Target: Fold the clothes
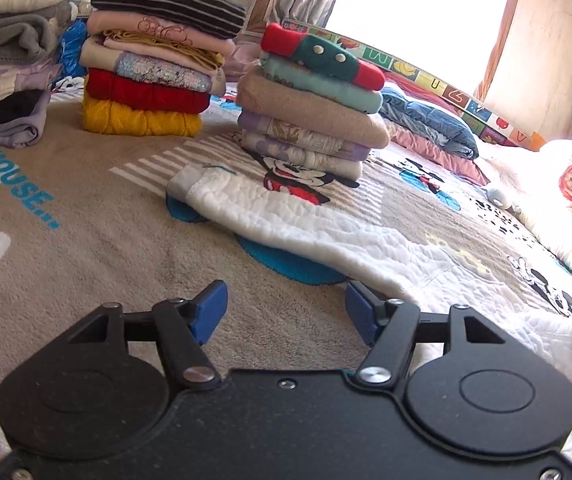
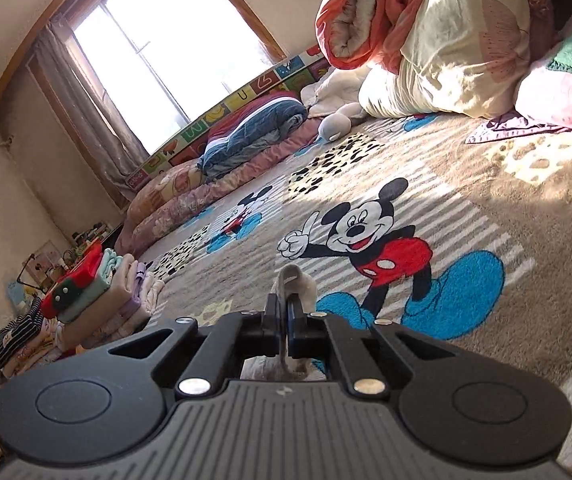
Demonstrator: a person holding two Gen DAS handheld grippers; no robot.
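White quilted garment (image 1: 325, 224) lies spread on the cartoon blanket (image 1: 86, 248), in front of two stacks of folded clothes (image 1: 309, 108). Right gripper (image 2: 286, 312) has its fingers clamped on a pale edge of cloth (image 2: 295, 280); left gripper (image 1: 286, 310) hovers with fingers apart beside the garment's near edge. A fold seems underway; next, the left needs a matching edge
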